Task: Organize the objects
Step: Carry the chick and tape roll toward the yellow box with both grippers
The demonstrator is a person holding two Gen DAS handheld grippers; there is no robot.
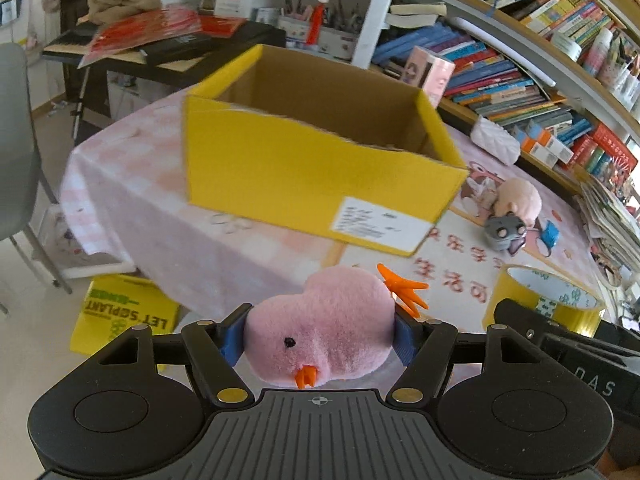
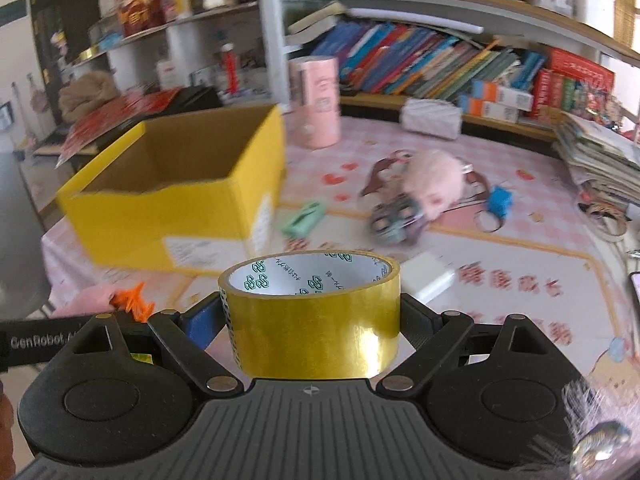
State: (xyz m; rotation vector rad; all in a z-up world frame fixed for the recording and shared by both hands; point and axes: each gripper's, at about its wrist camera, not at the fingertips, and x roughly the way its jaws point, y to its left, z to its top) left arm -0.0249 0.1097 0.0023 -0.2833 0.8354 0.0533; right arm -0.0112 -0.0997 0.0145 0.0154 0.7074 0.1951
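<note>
My left gripper [image 1: 320, 334] is shut on a pink plush chick [image 1: 320, 332] with an orange beak and orange feet, held in the air short of the open yellow cardboard box [image 1: 316, 176]. My right gripper [image 2: 310, 320] is shut on a yellow tape roll [image 2: 312, 316], its hole facing up. From the right wrist view the yellow box [image 2: 176, 200] stands ahead to the left, and the chick's orange feet [image 2: 132, 300] show at the left beside the left gripper's body. The tape roll [image 1: 548, 300] also appears at the right of the left wrist view.
On the pink tablecloth [image 2: 500, 248] lie a pale plush toy [image 2: 436, 184] with a grey toy car [image 2: 394, 218], a green case [image 2: 304, 218], a blue item [image 2: 500, 200] and a pink canister [image 2: 316, 102]. Bookshelves [image 2: 440, 60] line the back; a yellow carton [image 1: 120, 316] sits on the floor.
</note>
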